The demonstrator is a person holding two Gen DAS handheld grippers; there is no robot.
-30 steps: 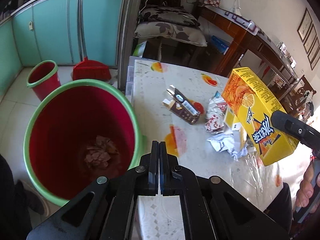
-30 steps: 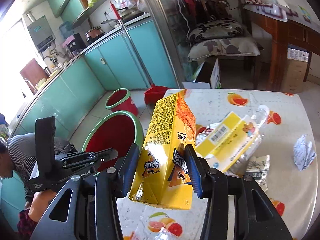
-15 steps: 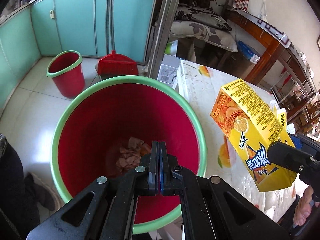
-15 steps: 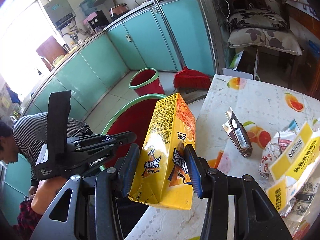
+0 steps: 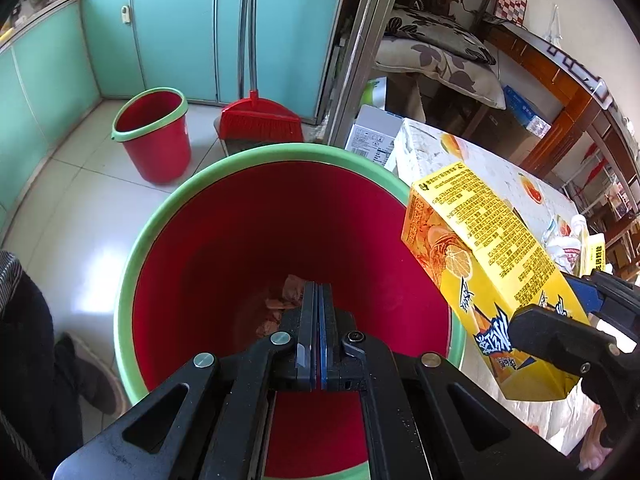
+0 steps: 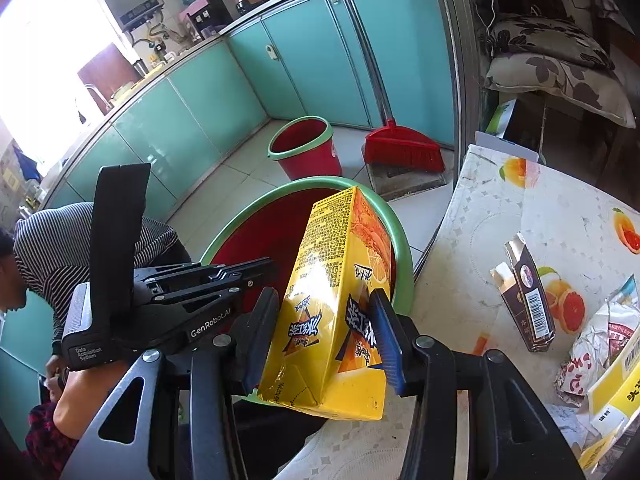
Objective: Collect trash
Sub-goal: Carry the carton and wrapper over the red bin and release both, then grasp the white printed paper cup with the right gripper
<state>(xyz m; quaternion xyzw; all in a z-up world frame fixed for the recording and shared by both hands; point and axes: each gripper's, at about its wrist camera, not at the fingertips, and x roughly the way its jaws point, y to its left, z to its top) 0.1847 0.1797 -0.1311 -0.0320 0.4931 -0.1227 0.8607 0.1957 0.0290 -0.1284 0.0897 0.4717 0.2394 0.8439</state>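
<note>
Bin: large red pail with green rim, now filling the left view; a second ago it was seen off to the side with the table taking most of the frame. Brownish scraps lie at its bottom.
Table: fruit-print cloth, just beside the bin; now pushed to the right edge of the left view. A dark wrapper and crumpled packets are left on it.
Carton: yellow drink box, brought from above the table litter to the bin's rim; its top end is tilted out over the red opening, its base is not yet past the rim.
Right gripper: clenched on the carton's lower half, blue pads pressed to both sides.
Left gripper: closed on nothing, held over the bin mouth, pointing in.
Meaning: carry nearly done; release judged to be the next step, once the carton is fully over the opening. More trash is left to be fetched.
</note>
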